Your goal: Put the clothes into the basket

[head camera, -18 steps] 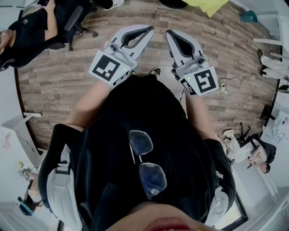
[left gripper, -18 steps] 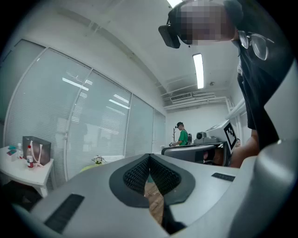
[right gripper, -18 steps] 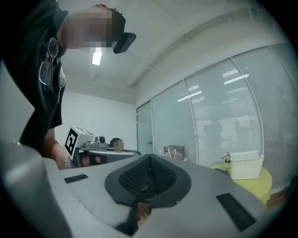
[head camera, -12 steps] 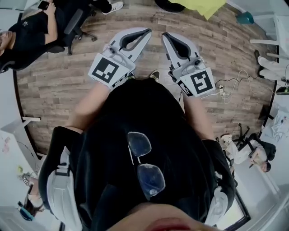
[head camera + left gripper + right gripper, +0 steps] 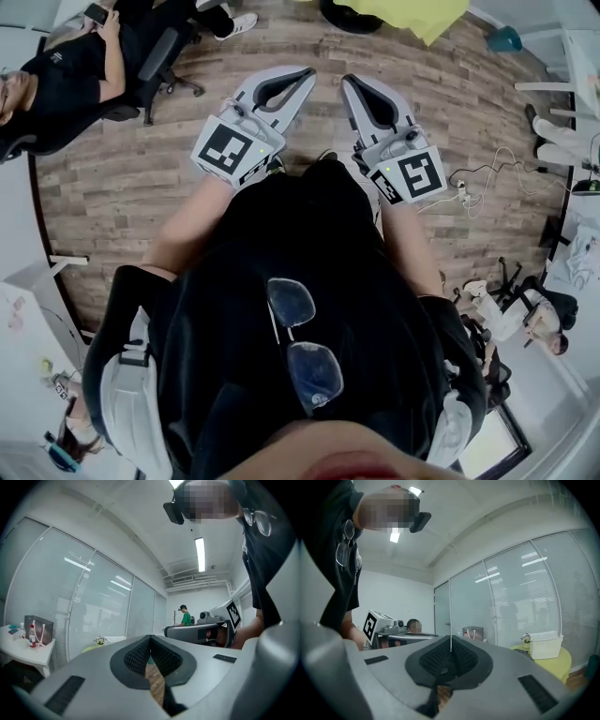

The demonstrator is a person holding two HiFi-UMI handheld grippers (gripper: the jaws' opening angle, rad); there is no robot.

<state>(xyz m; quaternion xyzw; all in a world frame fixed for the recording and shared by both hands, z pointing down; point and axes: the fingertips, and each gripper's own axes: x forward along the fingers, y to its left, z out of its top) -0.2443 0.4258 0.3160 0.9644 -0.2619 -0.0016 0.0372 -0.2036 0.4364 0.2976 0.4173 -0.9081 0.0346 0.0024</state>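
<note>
Left gripper [image 5: 307, 74] and right gripper [image 5: 348, 82], both closed and empty, hang short of the yellow table [image 5: 427, 17], open wood floor [image 5: 122, 178] between. The white basket [image 5: 545, 645] stands on that table, which is slightly more in view than earlier.

Head camera steeply down onto wood floor [image 5: 112, 187], gripper cameras tight behind own jaws, facing level outward, left view catching right gripper [image 5: 168, 631], right view catching left gripper [image 5: 433, 636].
</note>
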